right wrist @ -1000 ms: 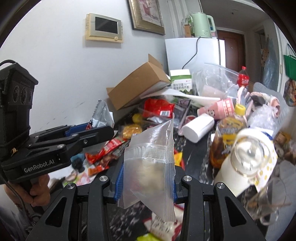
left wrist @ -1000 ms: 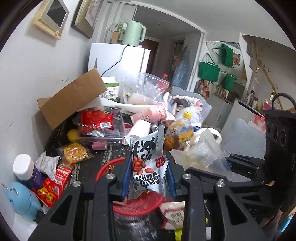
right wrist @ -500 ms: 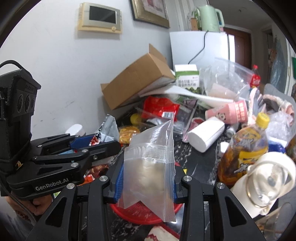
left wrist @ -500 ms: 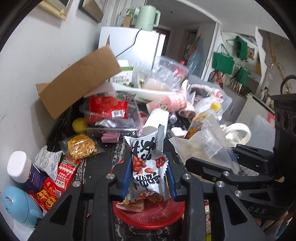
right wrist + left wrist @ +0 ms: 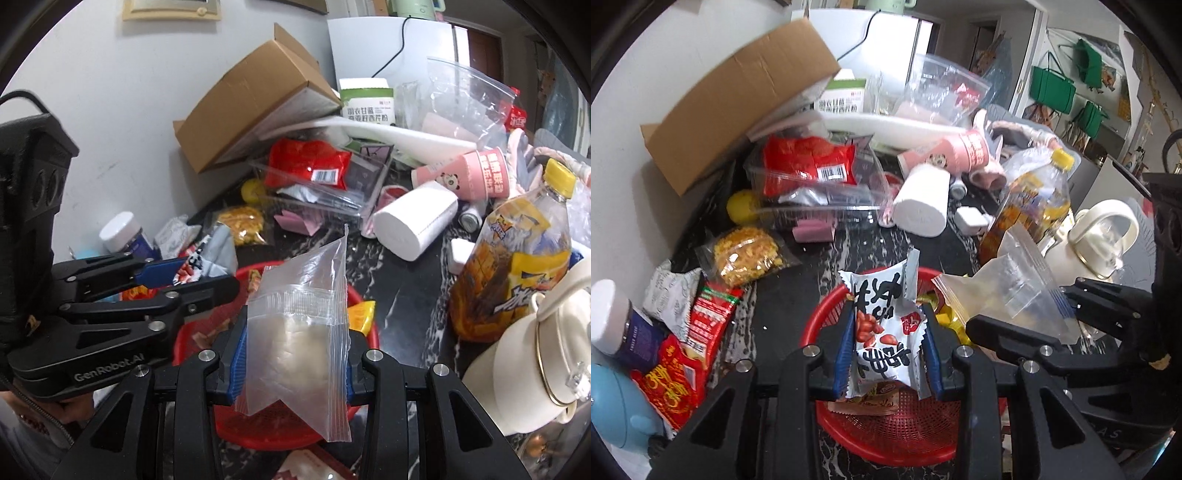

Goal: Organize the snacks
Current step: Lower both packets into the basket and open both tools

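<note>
Starting at the far left of the left wrist view, there's a blue rounded thing in the lower left corner, a white-capped jar just above it, and red snack packets piled beside them on the dark marbled table. Up in the upper left a cardboard box leans against the wall, with a clear tub holding a red bag below it and a bag of yellow crunchy stuff near that. Dead center, the left gripper is clamped tight on a white peanut packet, holding it upright right over the red basket, which already has a few wrappers in it. Moving right, a toilet roll lies on its side in the middle, then a yellow-capped drink bottle and a cream kettle toward the right edge. In the right wrist view, the left tongs show at the left side, and in the bottom center the right gripper is closed on a clear zip bag with something pale inside, hanging over the same red basket. An orange wrapper sits at the basket's right rim, and the bottle and kettle fill the right side.
</note>
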